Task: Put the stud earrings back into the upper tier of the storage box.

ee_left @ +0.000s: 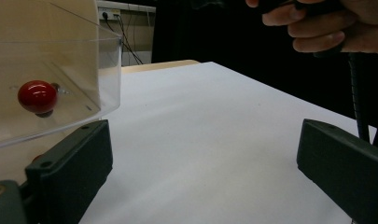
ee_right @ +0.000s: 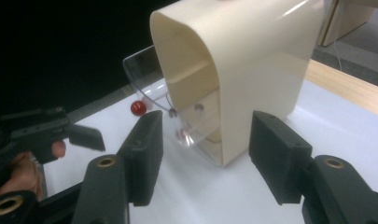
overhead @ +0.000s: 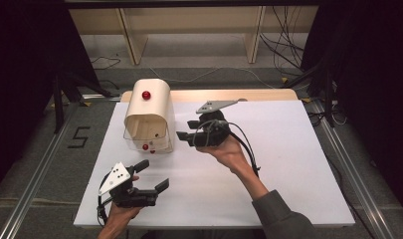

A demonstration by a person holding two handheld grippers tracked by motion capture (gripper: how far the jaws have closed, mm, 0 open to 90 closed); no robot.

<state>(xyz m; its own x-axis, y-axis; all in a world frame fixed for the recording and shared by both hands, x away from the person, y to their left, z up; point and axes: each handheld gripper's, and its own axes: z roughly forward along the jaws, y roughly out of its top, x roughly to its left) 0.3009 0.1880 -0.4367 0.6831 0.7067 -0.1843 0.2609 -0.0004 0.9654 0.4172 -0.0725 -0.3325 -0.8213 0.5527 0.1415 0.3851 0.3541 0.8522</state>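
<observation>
A cream arched box (overhead: 148,107) stands at the back left of the white board (overhead: 288,174), with a red knob (overhead: 146,94) on top. A clear plastic front panel (overhead: 148,142) with its own red knob (overhead: 146,146) juts from the box's open near end. My right gripper (overhead: 185,129) is open just to the right of the box, its jaws pointing at it; in the right gripper view, the right gripper (ee_right: 207,140) faces the box's (ee_right: 242,70) corner. My left gripper (overhead: 153,175) is open near the front edge, nothing between its jaws. The clear panel (ee_left: 60,70) and knob (ee_left: 37,97) lie close ahead in the left gripper view.
A wooden strip (overhead: 258,94) runs along the board's far edge. Metal rails (overhead: 348,169) flank the table, and cables (overhead: 283,50) lie on the floor behind. The board's right half is bare. A hand (ee_left: 326,23) holding the right gripper hangs at the top right of the left gripper view.
</observation>
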